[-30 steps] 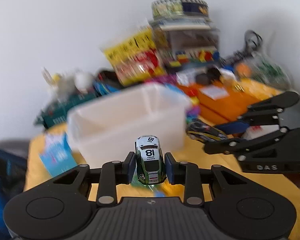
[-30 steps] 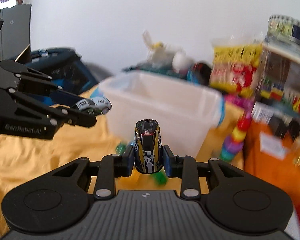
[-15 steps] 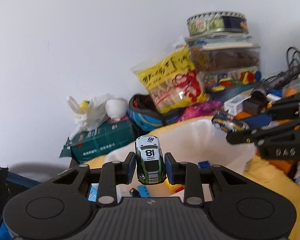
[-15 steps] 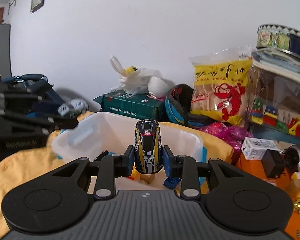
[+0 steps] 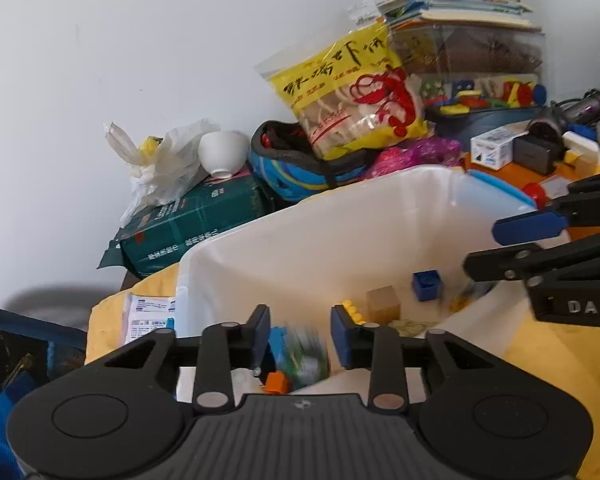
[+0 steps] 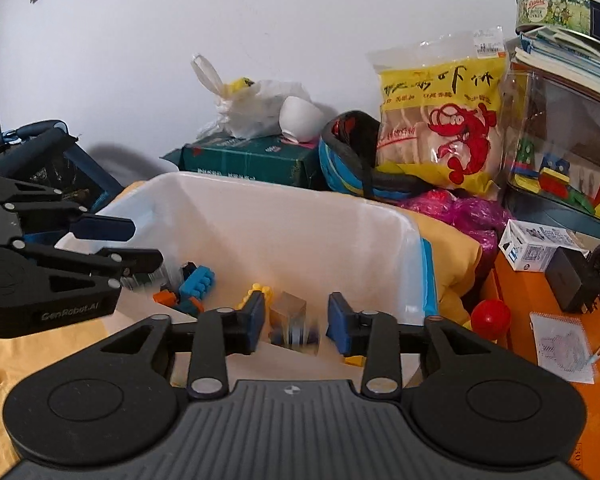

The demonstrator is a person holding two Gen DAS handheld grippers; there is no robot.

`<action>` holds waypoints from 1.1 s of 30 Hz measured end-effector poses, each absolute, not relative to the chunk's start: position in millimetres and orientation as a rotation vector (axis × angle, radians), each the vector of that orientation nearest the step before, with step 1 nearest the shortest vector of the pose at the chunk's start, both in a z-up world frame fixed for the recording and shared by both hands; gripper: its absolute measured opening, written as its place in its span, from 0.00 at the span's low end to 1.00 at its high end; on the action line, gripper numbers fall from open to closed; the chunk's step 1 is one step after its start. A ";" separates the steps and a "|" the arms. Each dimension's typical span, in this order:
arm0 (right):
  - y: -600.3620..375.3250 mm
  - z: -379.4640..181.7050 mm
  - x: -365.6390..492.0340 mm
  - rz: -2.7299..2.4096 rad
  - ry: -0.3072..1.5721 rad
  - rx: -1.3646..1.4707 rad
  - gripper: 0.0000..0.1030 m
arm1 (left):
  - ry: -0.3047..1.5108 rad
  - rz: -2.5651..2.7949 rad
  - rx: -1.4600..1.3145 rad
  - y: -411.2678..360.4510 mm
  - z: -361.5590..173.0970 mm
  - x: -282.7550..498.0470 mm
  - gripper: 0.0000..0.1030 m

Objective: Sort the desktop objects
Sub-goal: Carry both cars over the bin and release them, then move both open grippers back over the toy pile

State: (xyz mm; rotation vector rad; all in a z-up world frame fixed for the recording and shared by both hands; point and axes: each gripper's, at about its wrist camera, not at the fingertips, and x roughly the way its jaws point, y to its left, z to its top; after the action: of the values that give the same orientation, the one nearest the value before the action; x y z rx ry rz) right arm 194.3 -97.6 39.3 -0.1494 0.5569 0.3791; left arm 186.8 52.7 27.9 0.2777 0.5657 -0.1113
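The white plastic bin (image 5: pixel 340 204) sits on a yellow cloth and fills the middle of both views. My left gripper (image 5: pixel 300 336) is open over its near rim. The green-and-white toy car (image 5: pixel 306 358) shows as a blur below the blue pads, free of them. My right gripper (image 6: pixel 296 322) is also open above the bin (image 6: pixel 300 220), with the dark striped toy car (image 6: pixel 300 332) blurred below it. Each gripper appears in the other's view: the right gripper (image 5: pixel 484 250) and the left gripper (image 6: pixel 146 244). Inside lie a blue brick (image 5: pixel 427 285), a wooden cube (image 5: pixel 383 303) and several small bricks.
Behind the bin stand a yellow snack bag (image 6: pixel 436 120), a green package (image 5: pixel 196 224) with a white bowl (image 5: pixel 223 152) and a plastic bag on it. To the right are a red ball (image 6: pixel 490 318), a black adapter (image 6: pixel 568 278) and stacked boxes.
Both grippers have come down over the bin and opened. The two toy cars have left the fingers and are dropping into the bin.
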 end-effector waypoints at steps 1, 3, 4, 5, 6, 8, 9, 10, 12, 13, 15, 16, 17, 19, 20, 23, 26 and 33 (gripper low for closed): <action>-97.6 39.5 193.0 0.383 0.553 -0.152 0.42 | 0.554 -0.106 0.281 52.1 29.1 183.4 0.49; -98.2 41.4 188.3 0.388 0.544 -0.150 0.42 | 0.527 -0.094 0.273 51.0 35.4 174.7 0.51; -99.1 43.4 184.7 0.392 0.536 -0.145 0.42 | 0.516 -0.102 0.253 51.1 40.1 169.9 0.51; -101.1 45.8 179.6 0.399 0.526 -0.134 0.45 | 0.503 -0.119 0.226 51.4 45.8 162.1 0.51; -102.6 47.8 177.5 0.409 0.515 -0.123 0.49 | 0.490 -0.138 0.211 50.5 49.7 154.3 0.53; -109.1 52.9 166.2 0.444 0.476 -0.099 0.54 | 0.453 -0.185 0.223 43.9 53.8 132.4 0.63; -110.6 54.2 161.4 0.454 0.463 -0.101 0.54 | 0.440 -0.201 0.244 40.0 52.7 121.9 0.66; -112.2 54.8 155.9 0.457 0.457 -0.107 0.54 | 0.430 -0.213 0.267 35.9 50.3 111.6 0.66; -115.4 52.8 144.1 0.460 0.457 -0.122 0.55 | 0.439 -0.240 0.311 28.0 40.2 92.6 0.66; -117.4 49.9 139.1 0.456 0.467 -0.123 0.55 | 0.453 -0.255 0.337 23.7 32.3 83.6 0.66; -121.5 39.7 129.9 0.456 0.500 -0.122 0.59 | 0.487 -0.270 0.380 17.1 16.6 70.9 0.66; -122.9 33.2 126.8 0.455 0.525 -0.126 0.59 | 0.505 -0.274 0.389 15.6 8.0 65.1 0.66; -124.0 25.7 123.9 0.450 0.553 -0.129 0.59 | 0.537 -0.284 0.382 15.5 -2.9 60.2 0.66; -127.5 7.1 117.2 0.441 0.617 -0.122 0.59 | 0.610 -0.292 0.347 17.2 -18.5 55.4 0.66; -129.0 -1.5 114.6 0.438 0.651 -0.116 0.59 | 0.642 -0.292 0.326 18.3 -25.7 53.2 0.66; -133.5 -27.0 104.9 0.421 0.748 -0.112 0.59 | 0.718 -0.286 0.292 20.7 -43.0 50.7 0.66; -137.4 -44.8 96.8 0.425 0.813 -0.104 0.57 | 0.764 -0.305 0.276 19.7 -54.7 48.8 0.66; -134.0 -57.1 80.1 0.454 0.837 -0.134 0.49 | 0.784 -0.287 0.282 13.8 -67.8 75.9 0.57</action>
State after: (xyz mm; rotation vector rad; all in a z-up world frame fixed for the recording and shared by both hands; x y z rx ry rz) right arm 80.1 -134.0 -57.1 -0.1342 0.8375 0.4536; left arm 75.9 13.8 -67.8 0.2821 0.7839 -0.2868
